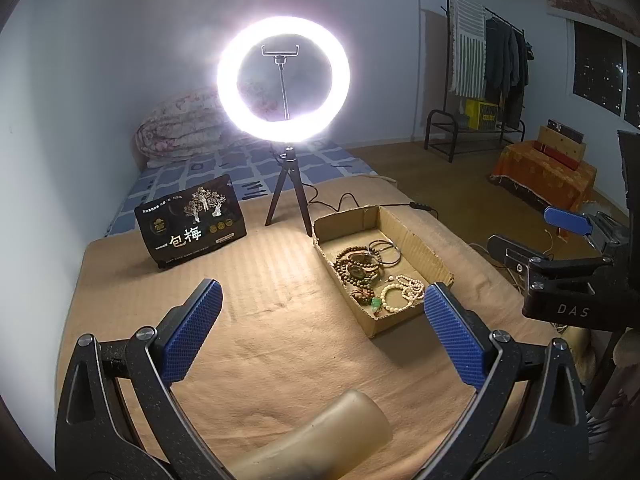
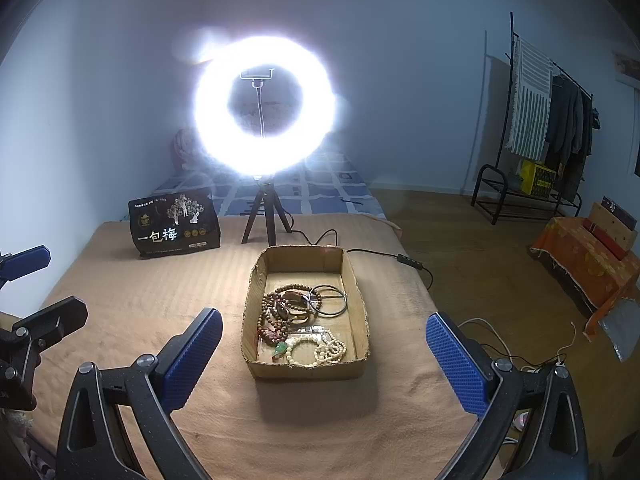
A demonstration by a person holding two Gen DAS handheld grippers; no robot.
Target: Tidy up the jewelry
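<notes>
Bedroom, dim apart from a ring light on a small tripod; tan blanket spread over the bed as work surface; black snack bag propped at the far left.

Jewelry all sits inside 1 open cardboard box: brown bead strands tangled mid-box, 2 or so thin dark bangles just beside them, pale bead bracelets and a green pendant at the near end; nothing lies loose on the blanket.

Left gripper hovers over bare blanket left of the box, blue pads spread wide, holding nothing; right gripper faces the box square-on, also spread wide and empty.

Scene fits either a heap waiting to be sorted or pieces already gathered into the box; you cannot settle which from here.

If you do reach in: the strands overlap, so pinch 1 strand only, at a free loop; lift slowly; watch for neighbours snagging; steady the light box with your other gripper.
</notes>
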